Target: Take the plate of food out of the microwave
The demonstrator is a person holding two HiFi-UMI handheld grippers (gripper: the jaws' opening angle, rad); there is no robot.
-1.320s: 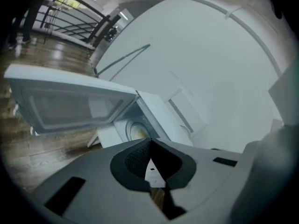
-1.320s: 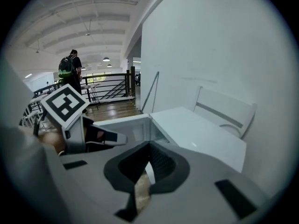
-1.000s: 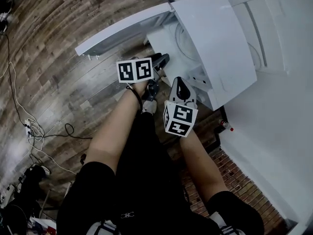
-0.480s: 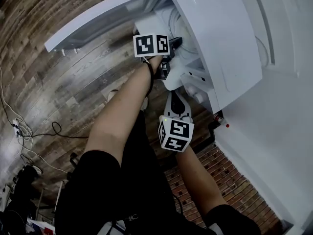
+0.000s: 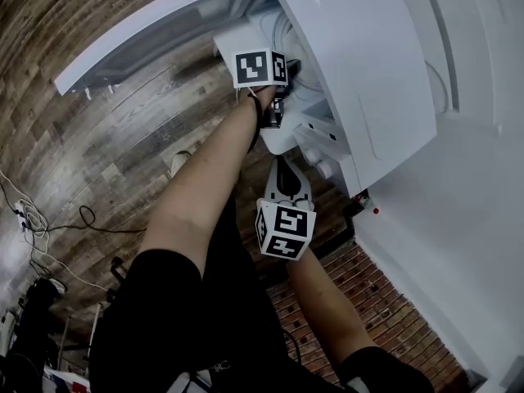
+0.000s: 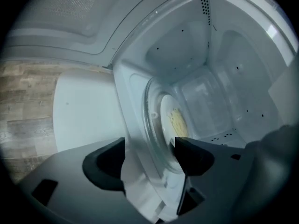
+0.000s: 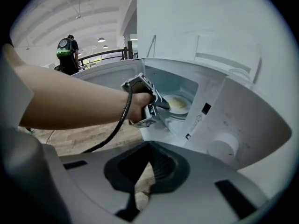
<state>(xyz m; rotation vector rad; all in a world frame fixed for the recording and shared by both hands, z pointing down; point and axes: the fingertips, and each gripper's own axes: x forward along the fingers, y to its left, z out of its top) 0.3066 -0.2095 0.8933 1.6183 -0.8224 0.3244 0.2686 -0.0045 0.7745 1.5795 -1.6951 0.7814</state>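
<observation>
Right gripper (image 7: 148, 174) hangs low, jaws closed on nothing. Ahead, the left gripper (image 6: 149, 157), jaws spread wide and empty, is at the mouth of the microwave (image 5: 360, 80), whose door (image 5: 139, 43) is already open. The plate (image 6: 174, 122) of food sits untouched on the turntable (image 6: 150, 115) inside. Gripping and lifting out remain, likely over the cavity's front lip.

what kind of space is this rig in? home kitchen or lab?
Probably a staged kitchen corner in a large hall, not a home: white microwave, loose cables on the wood-plank floor, a railing under a high ceiling beyond.
</observation>
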